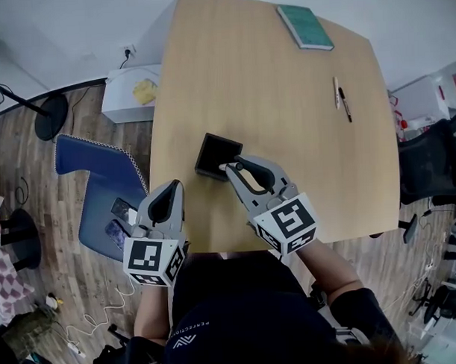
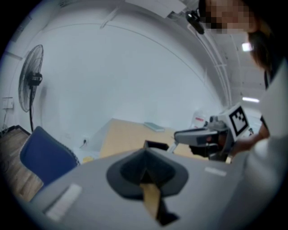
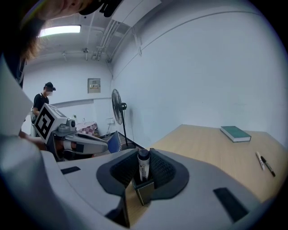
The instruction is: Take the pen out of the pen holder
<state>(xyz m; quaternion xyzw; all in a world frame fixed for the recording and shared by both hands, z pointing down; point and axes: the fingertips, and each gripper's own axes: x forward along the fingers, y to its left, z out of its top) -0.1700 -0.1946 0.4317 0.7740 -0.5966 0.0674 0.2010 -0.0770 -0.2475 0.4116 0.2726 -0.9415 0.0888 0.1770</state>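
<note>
A black square pen holder (image 1: 217, 156) stands on the wooden table (image 1: 262, 87) near its front edge. My right gripper (image 1: 229, 168) reaches over the holder's near rim. In the right gripper view a white pen with a dark cap (image 3: 143, 164) stands upright out of the pen holder (image 3: 145, 192), and both pads press on it. My left gripper (image 1: 171, 188) hovers at the table's front left edge, apart from the holder, its jaws together with nothing between them. From the left gripper view the holder (image 2: 156, 145) and the right gripper (image 2: 198, 136) show ahead.
A green book (image 1: 305, 27) lies at the table's far side. Two loose pens (image 1: 340, 97) lie to the right. A blue chair (image 1: 101, 197) stands left of the table, with a white box (image 1: 131, 91) and a floor fan's base (image 1: 50, 116) beyond it.
</note>
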